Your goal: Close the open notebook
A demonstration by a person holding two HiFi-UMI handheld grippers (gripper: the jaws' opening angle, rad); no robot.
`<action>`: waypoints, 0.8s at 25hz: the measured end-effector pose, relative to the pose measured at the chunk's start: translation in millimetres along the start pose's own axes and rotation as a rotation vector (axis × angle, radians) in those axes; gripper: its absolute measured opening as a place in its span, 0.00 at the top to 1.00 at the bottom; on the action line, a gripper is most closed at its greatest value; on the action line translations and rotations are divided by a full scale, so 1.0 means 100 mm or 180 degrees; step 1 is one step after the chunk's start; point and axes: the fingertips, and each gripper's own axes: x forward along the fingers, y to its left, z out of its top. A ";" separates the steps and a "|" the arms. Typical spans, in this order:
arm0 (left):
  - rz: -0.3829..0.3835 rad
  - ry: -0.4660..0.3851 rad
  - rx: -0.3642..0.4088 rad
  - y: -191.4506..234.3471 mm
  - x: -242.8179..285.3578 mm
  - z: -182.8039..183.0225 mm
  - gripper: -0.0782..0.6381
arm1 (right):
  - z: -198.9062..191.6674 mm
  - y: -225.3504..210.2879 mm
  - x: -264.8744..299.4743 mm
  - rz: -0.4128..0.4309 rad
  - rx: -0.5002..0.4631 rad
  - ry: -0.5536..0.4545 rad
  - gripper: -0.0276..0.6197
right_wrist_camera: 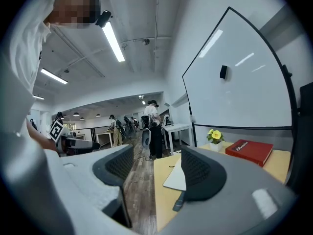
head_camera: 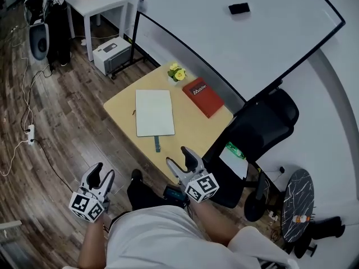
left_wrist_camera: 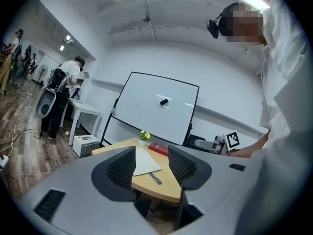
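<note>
Notebook [left_wrist_camera: 145, 163] half hidden behind left gripper [left_wrist_camera: 151, 151]

A dark wood-plank floor [head_camera: 67, 105] spreads to the left, crossed by loose cables [head_camera: 25, 102]. A pale wooden table [head_camera: 193, 129] stands in the middle. Just beyond it is a big whiteboard [head_camera: 224, 38] on a black frame, and a black office chair [head_camera: 263, 125] sits at its right. Far left stands a small white table [head_camera: 98, 1], with a white box [head_camera: 112, 54] on the floor beside it. Long strip lights [right_wrist_camera: 112, 40] shine from the white ceiling.
</note>
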 end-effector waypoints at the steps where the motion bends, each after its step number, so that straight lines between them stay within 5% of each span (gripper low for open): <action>1: -0.0010 0.0015 0.0014 0.07 0.09 0.03 0.62 | 0.02 -0.08 0.09 -0.0003 0.0005 -0.0011 0.48; 9: -0.0110 0.0175 0.0115 0.45 0.86 0.42 0.62 | 0.19 -0.69 0.74 -0.0065 0.0051 0.0002 0.49; 20: -0.0274 0.0472 0.0121 0.90 1.74 0.53 0.62 | 0.03 -1.31 1.38 -0.0160 0.0204 0.0202 0.49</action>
